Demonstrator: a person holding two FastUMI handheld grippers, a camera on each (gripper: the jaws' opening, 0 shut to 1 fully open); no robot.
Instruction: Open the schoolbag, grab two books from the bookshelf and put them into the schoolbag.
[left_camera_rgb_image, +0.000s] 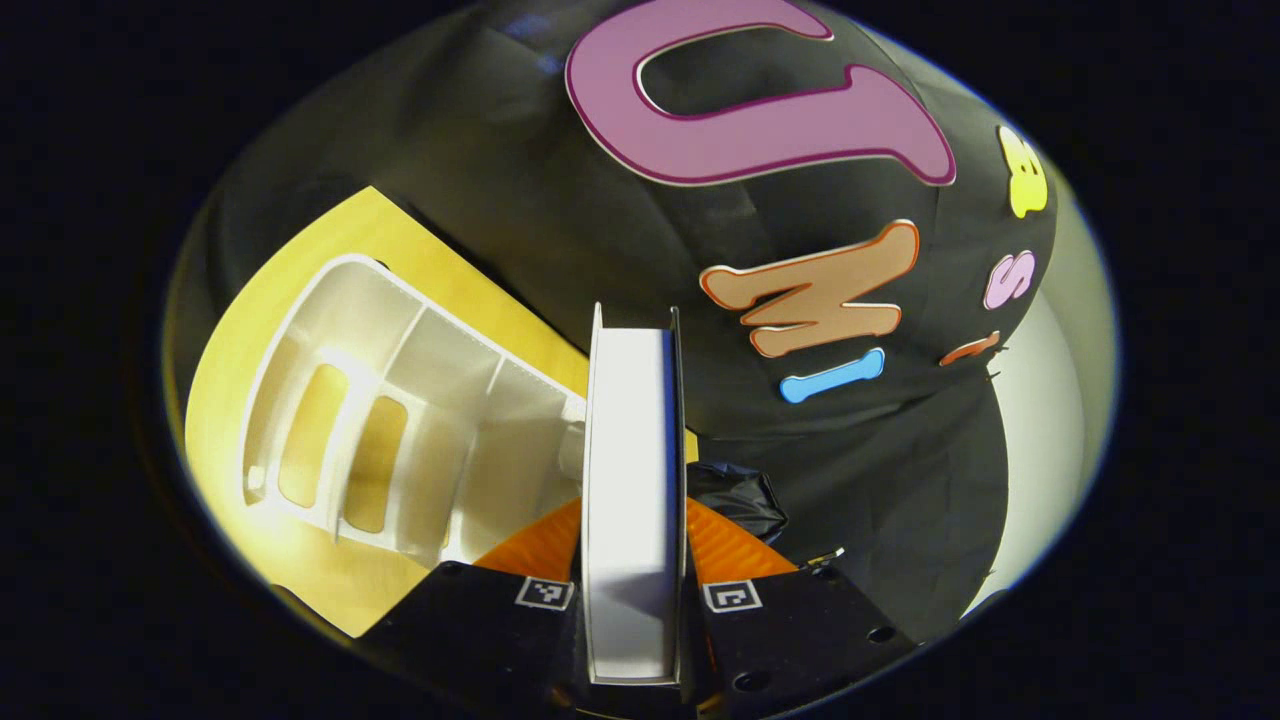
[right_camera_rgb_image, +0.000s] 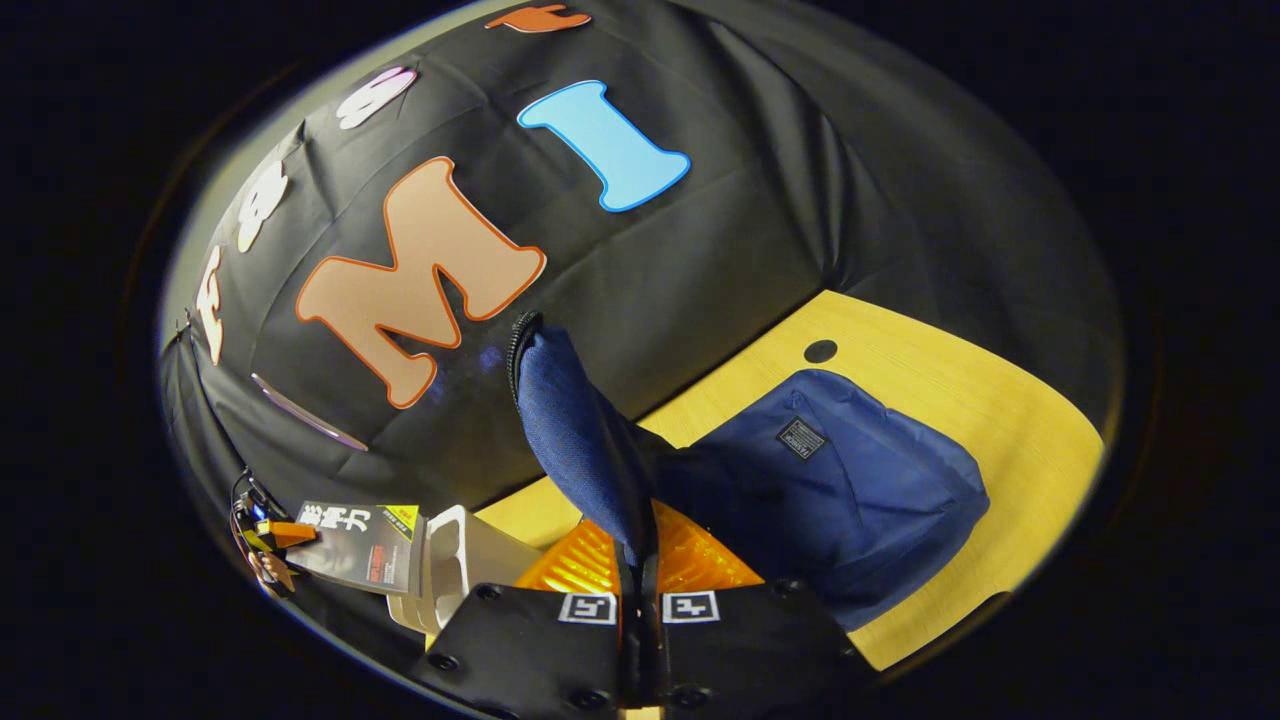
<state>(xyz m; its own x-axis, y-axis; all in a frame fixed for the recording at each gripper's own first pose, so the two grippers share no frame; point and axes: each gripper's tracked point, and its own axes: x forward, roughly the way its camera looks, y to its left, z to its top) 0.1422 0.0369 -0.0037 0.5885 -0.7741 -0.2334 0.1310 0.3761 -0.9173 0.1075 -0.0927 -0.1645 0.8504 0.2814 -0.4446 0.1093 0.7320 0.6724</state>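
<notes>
While the left tongs grip a book raised beside the bookshelf, right tongs pinch the schoolbag flap upward.

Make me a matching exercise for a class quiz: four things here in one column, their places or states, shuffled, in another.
Things:
1. book
2. bookshelf
3. schoolbag
4. schoolbag flap

Places or states:
A. lifted up, pinched by the right gripper
B. lying on the yellow table
C. standing empty on the table
D. held edge-on in the left gripper

Pairs: 1-D, 2-C, 3-B, 4-A
</notes>
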